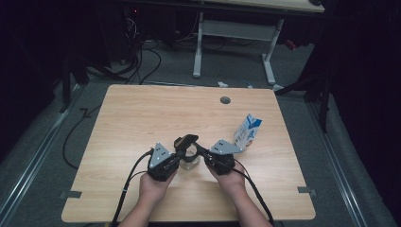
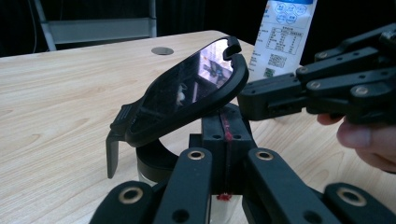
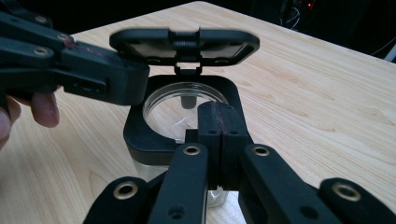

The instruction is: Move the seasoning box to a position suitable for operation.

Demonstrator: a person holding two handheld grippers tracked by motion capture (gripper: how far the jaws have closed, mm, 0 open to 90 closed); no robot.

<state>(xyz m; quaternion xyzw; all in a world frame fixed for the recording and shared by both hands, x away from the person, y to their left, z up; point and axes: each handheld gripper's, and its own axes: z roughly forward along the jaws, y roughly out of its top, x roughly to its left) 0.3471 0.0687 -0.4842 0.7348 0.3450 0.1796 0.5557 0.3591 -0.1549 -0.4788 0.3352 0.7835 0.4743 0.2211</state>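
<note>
A small clear container (image 1: 188,163) with a black collar (image 3: 140,135) stands on the wooden table (image 1: 142,113) between my two grippers. Its black hinged lid (image 1: 186,140) is flipped up, glossy on the outside (image 2: 187,88). The round opening (image 3: 180,100) shows a clear inside. My left gripper (image 2: 227,116) is shut, its tips against the collar under the raised lid. My right gripper (image 3: 219,109) is shut too, with its tips at the near rim of the opening. Neither has anything visible between its pads. Each gripper shows in the other's view, the right (image 2: 247,100) and the left (image 3: 135,86).
A blue and white milk carton (image 1: 247,131) stands upright just right of the right gripper, printed side showing (image 2: 280,32). A round grommet hole (image 1: 225,100) lies near the table's far edge. A second desk's white legs (image 1: 198,42) stand on the floor behind.
</note>
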